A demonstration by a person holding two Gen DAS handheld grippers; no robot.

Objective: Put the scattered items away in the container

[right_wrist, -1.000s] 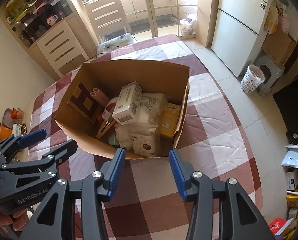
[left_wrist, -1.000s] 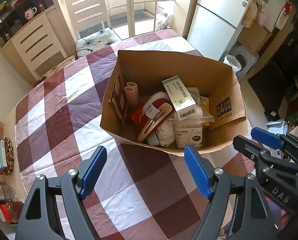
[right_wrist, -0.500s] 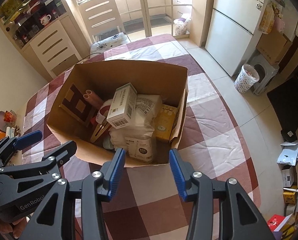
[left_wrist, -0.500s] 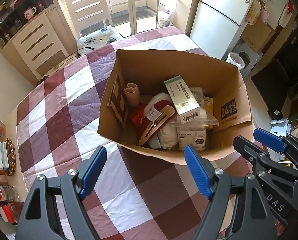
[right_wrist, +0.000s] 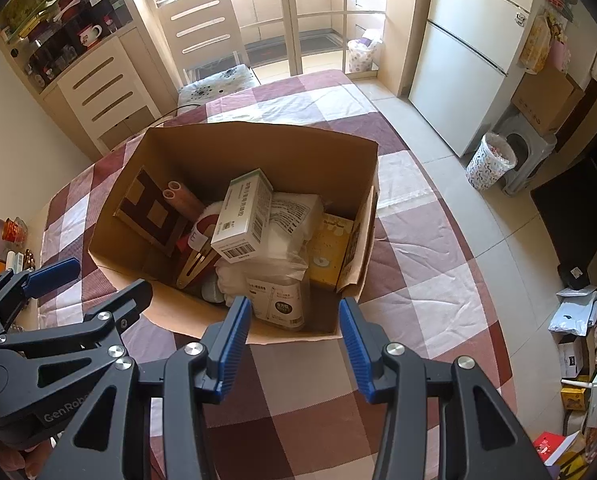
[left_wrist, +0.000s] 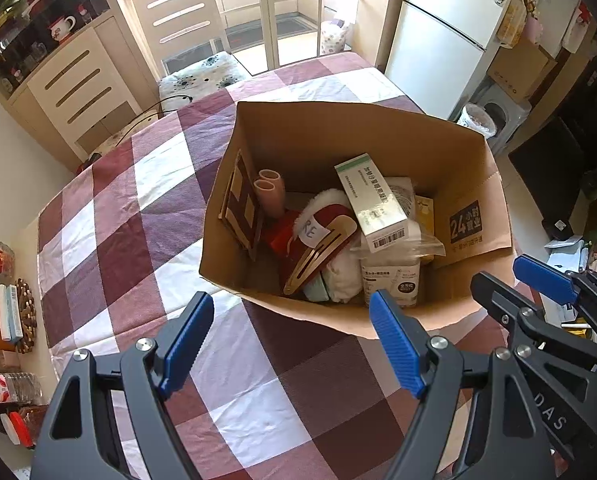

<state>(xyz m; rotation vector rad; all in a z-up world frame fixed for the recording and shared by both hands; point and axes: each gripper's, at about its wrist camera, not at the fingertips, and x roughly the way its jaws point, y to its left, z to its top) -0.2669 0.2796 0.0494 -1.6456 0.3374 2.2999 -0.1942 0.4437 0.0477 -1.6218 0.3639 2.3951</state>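
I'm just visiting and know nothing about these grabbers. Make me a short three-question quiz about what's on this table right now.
1. True or false: the white medicine box lies on top of the other things in the cardboard box.
2. Which holds something: A) left gripper, B) right gripper, C) neither?
3. Fill in: the cardboard box stands on a checked ____.

Key: 1 true; 2 C, both open and empty; 3 tablecloth.

A checked tablecloth covers the table, bearing a cardboard box.
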